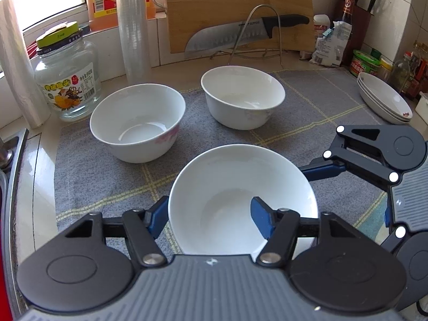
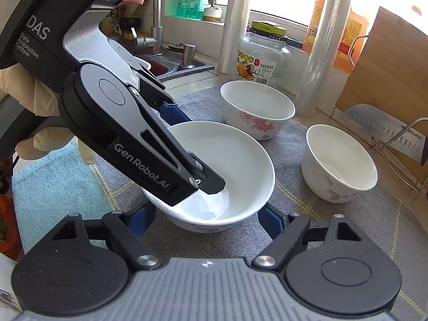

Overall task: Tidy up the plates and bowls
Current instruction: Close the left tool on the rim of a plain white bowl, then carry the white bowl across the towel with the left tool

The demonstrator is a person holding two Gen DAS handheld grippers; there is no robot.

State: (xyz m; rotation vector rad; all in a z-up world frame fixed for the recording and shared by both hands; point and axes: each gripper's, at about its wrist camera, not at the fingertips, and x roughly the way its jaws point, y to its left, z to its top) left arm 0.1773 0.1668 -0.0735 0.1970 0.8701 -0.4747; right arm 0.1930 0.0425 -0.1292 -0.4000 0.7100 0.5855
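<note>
A shallow white bowl (image 1: 227, 200) (image 2: 240, 155) sits on the grey mat close in front. My left gripper (image 1: 208, 219) straddles its near-left rim, one blue finger (image 1: 157, 214) outside and one (image 1: 260, 218) inside, with the jaws still wide. My right gripper (image 2: 207, 220) is open beside the same bowl's near side, its fingers apart either side; it shows at the right in the left wrist view (image 1: 374, 165). Two deeper white bowls stand behind, one at the left (image 1: 137, 125) (image 2: 256, 107) and one at the right (image 1: 242, 96) (image 2: 339, 160). Stacked white plates (image 1: 385, 99) lie far right.
A grey checked mat (image 1: 321, 101) covers the counter. A glass jar (image 1: 67, 77), cling-film rolls (image 1: 132, 26), a cutting board with a knife on a wire rack (image 1: 240, 34), bottles and packets (image 1: 334, 40) line the back. A sink and tap (image 2: 157, 40) lie at the left.
</note>
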